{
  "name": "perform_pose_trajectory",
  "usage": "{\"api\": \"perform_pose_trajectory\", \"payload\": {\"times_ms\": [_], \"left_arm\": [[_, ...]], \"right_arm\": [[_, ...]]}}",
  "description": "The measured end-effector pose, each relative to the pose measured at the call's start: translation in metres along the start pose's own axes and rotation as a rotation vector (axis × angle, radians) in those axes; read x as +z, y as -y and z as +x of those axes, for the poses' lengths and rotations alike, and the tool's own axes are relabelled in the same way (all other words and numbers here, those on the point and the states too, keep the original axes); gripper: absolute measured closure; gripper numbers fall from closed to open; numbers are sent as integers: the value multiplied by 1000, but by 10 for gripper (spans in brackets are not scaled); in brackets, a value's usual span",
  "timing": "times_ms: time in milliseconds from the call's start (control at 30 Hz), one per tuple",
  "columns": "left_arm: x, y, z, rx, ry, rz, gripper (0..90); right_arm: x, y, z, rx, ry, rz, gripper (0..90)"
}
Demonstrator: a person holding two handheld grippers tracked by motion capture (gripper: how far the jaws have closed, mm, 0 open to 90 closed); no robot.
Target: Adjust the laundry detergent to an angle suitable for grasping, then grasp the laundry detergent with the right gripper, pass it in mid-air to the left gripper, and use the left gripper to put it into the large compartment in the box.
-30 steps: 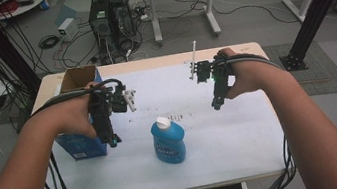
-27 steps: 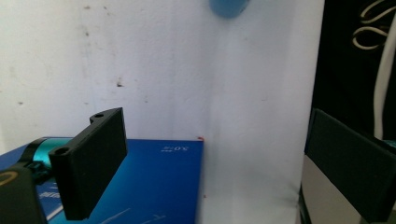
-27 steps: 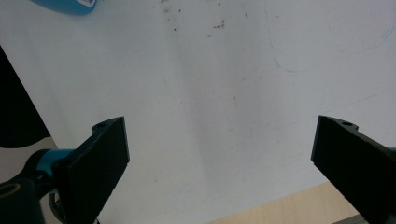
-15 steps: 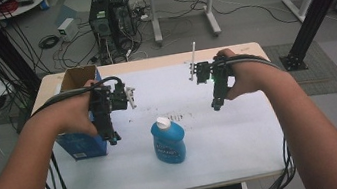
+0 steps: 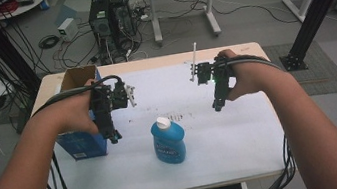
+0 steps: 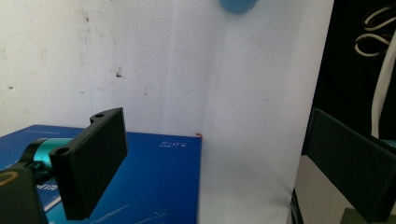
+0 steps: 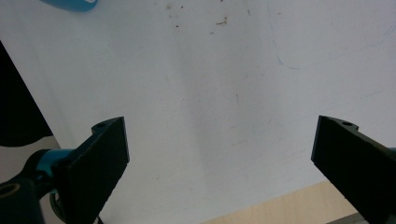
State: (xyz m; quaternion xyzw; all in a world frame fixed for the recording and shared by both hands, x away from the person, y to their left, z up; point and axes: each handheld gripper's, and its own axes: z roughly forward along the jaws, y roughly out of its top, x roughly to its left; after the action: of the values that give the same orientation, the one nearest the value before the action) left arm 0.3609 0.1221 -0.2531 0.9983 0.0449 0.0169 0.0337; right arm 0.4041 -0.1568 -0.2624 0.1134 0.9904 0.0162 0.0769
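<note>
centre of high view: blue bottle (image 5: 169,140) stands upright on white sheet (image 5: 203,135), untouched. nothing changed over last second: left gripper (image 5: 113,136) same spot above blue box (image 5: 83,143), right gripper (image 5: 218,106) same spot, both wide open, empty. likely pre-reach pause. bottle cut off at top edge in gripper views; box contents hidden.

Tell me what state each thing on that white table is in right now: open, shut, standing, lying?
Blue plastic bottle with white cap: upright, cap on, untouched.
Blue cardboard box: standing at the table's left edge, top flaps open.
Left gripper: jaws wide open, nothing between them, beside the box.
Right gripper: jaws wide open, nothing between them, over bare tabletop.
White table: lightly marked with specks.
</note>
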Motion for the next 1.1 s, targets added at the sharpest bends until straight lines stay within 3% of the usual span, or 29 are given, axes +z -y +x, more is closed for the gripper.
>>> {"api": "perform_pose_trajectory", "payload": {"times_ms": [233,633,900,1033,1100], "left_arm": [[0,-2,2,-23,14,23,61],[-2,-2,1,-7,-10,-3,61],[1,-4,4,-10,0,4,60],[3,-5,4,4,0,12,61],[4,-5,5,11,-1,-11,61]], "right_arm": [[-3,4,2,3,3,-9,33],[-2,2,3,4,4,-9,33],[-4,7,3,2,8,-26,32],[-2,10,3,11,7,-28,32],[0,12,3,31,1,-42,31]]}}
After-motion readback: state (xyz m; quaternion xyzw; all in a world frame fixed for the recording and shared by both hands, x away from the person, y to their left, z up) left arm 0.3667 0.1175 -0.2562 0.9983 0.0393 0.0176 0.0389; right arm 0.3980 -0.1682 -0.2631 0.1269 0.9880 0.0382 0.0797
